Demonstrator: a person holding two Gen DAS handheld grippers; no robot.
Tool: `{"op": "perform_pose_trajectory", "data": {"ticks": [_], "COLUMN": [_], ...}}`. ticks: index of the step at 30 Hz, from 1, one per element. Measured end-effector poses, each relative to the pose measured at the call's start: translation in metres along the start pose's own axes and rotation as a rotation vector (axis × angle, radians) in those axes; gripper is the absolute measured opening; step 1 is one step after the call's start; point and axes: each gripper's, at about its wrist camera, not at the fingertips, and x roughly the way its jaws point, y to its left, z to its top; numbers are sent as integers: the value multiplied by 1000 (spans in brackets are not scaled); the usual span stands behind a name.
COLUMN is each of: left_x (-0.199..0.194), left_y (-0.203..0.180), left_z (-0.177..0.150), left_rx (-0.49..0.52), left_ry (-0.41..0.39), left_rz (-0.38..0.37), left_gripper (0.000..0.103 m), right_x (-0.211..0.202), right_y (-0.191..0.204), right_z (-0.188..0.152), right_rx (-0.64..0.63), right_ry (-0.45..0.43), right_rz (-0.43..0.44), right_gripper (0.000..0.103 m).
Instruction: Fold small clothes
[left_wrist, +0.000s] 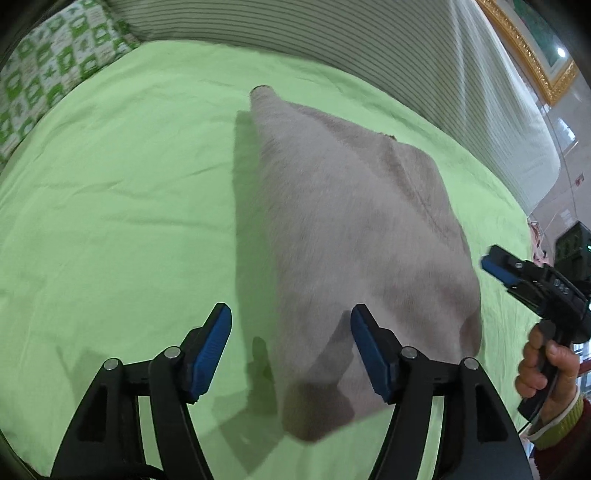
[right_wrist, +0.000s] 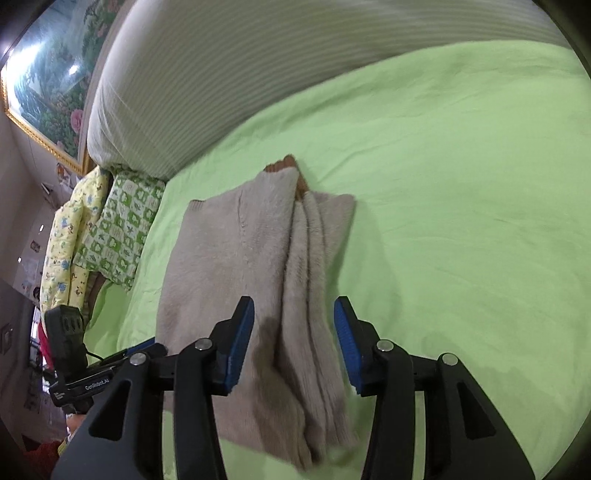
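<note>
A fuzzy beige knitted garment (left_wrist: 354, 236) lies partly folded on the green bed sheet (left_wrist: 118, 206). In the right wrist view the garment (right_wrist: 236, 273) has a sleeve laid lengthwise along its right side, with a brown cuff at the far end. My left gripper (left_wrist: 291, 350) is open and empty, hovering over the garment's near left edge. My right gripper (right_wrist: 294, 343) is open and empty above the folded sleeve. The right gripper also shows in the left wrist view (left_wrist: 524, 280), held by a hand at the garment's right.
A striped white bolster (left_wrist: 388, 48) runs along the far edge of the bed. A green-and-white patterned pillow (right_wrist: 122, 229) and a yellow printed blanket (right_wrist: 70, 243) lie at one end. A gold-framed picture (right_wrist: 48, 85) hangs on the wall.
</note>
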Motion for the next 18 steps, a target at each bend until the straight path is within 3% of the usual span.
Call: {"op": "perform_pose_trajectory", "data": {"ticks": [5, 8, 13, 14, 15, 18], "left_x": [-4, 0, 11, 14, 17, 22], "left_y": [7, 11, 11, 9, 7, 0], "left_z": [-21, -32, -36, -37, -39, -39], "left_rx": [-21, -21, -31, -25, -21, -17], "left_ry": [32, 53, 86, 92, 98, 111], "left_rz": [0, 15, 3, 8, 9, 11], "left_gripper": [71, 71, 71, 71, 71, 71], "right_x": [-31, -35, -16, -13, -8, -4], "right_y": [4, 14, 28, 27, 26, 19], "right_z": [-28, -47, -69, -72, -72, -63], "right_rx": [2, -12, -105, -111, -125, -125], "right_ry": [-15, 28, 124, 136, 150, 157], "right_rz": [3, 24, -43, -46, -54, -80], "right_gripper": [46, 46, 45, 32, 9, 6]}}
